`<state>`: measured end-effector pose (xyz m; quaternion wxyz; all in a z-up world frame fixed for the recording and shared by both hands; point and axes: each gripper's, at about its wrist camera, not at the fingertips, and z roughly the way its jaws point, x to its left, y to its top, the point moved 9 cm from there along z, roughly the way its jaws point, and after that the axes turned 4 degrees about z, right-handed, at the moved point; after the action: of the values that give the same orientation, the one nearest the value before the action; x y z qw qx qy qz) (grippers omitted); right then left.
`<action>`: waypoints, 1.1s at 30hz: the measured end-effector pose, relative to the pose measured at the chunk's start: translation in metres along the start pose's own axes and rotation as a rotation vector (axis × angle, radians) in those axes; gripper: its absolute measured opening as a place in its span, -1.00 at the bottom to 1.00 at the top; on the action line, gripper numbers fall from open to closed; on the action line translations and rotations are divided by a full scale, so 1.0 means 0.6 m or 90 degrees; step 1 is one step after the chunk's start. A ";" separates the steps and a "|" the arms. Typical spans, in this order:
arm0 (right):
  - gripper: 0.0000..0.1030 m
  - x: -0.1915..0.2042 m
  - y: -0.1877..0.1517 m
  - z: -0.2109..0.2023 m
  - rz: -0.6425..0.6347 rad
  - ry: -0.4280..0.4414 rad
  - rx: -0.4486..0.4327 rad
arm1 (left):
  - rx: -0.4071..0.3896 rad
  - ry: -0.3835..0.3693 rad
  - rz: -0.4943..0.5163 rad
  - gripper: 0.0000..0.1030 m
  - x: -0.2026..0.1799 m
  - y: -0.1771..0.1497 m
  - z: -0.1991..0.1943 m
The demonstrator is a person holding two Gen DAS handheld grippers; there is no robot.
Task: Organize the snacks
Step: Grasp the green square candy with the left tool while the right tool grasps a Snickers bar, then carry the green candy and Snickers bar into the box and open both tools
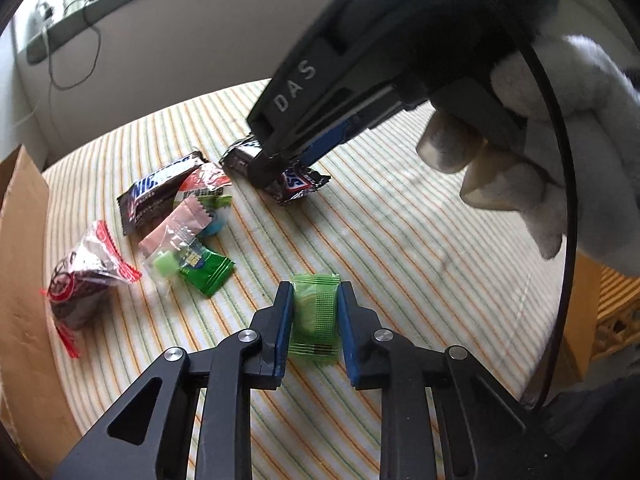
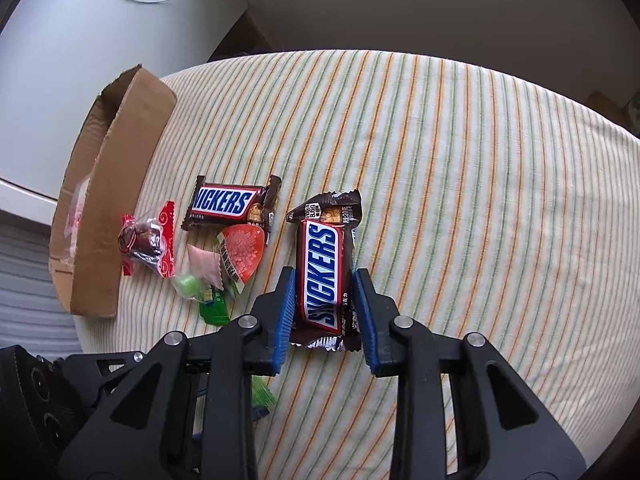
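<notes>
The left gripper [image 1: 314, 312] has its two blue-padded jaws closed against the sides of a small translucent green candy packet [image 1: 315, 318], which sits between them on the striped cream, orange and green tablecloth [image 1: 400, 248]. The right gripper [image 2: 326, 304] brackets a brown Snickers bar with the blue-lettered white label [image 2: 325, 276]; its jaws are narrowed to the bar's width and appear to touch the wrapper on both sides, the bar lying lengthwise between them on the cloth, its far end sticking out past the fingertips. In the left wrist view the same gripper comes down from the upper right onto that bar, held by a hand in a grey fleecy sleeve [image 1: 488, 168].

To the left of the held bar lies a second brown Snickers bar [image 2: 230, 204], turned crosswise. Just near of it sits a cluster of small sweets: a round red-and-white wrapped piece [image 2: 242, 254], a pale pink sachet [image 2: 206, 266], a clear wrapper with a light green candy [image 2: 186, 284] and a dark green foil packet [image 2: 214, 308]. Further left, a dark candy in a clear wrapper with red ends [image 2: 146, 240] rests just beside the open brown cardboard box [image 2: 108, 216] at the cloth's left edge.
</notes>
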<state>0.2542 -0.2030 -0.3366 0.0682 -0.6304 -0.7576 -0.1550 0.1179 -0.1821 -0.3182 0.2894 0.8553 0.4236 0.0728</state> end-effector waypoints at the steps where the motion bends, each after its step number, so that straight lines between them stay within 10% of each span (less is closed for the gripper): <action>1: -0.42 0.000 -0.001 -0.002 0.000 -0.001 -0.003 | -0.004 -0.005 -0.009 -0.60 0.007 -0.002 -0.004; 19: -0.42 -0.026 -0.012 -0.088 0.004 0.002 -0.063 | -0.070 -0.005 -0.100 -0.61 0.060 0.017 -0.102; 33: -0.42 0.094 0.033 -0.124 -0.063 0.029 -0.092 | -0.137 0.062 -0.205 -0.61 0.171 0.005 -0.213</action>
<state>0.2558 -0.1709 -0.2467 0.0323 -0.5920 -0.7726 -0.2270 0.1375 -0.0494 -0.2236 0.3664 0.7361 0.5580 0.1121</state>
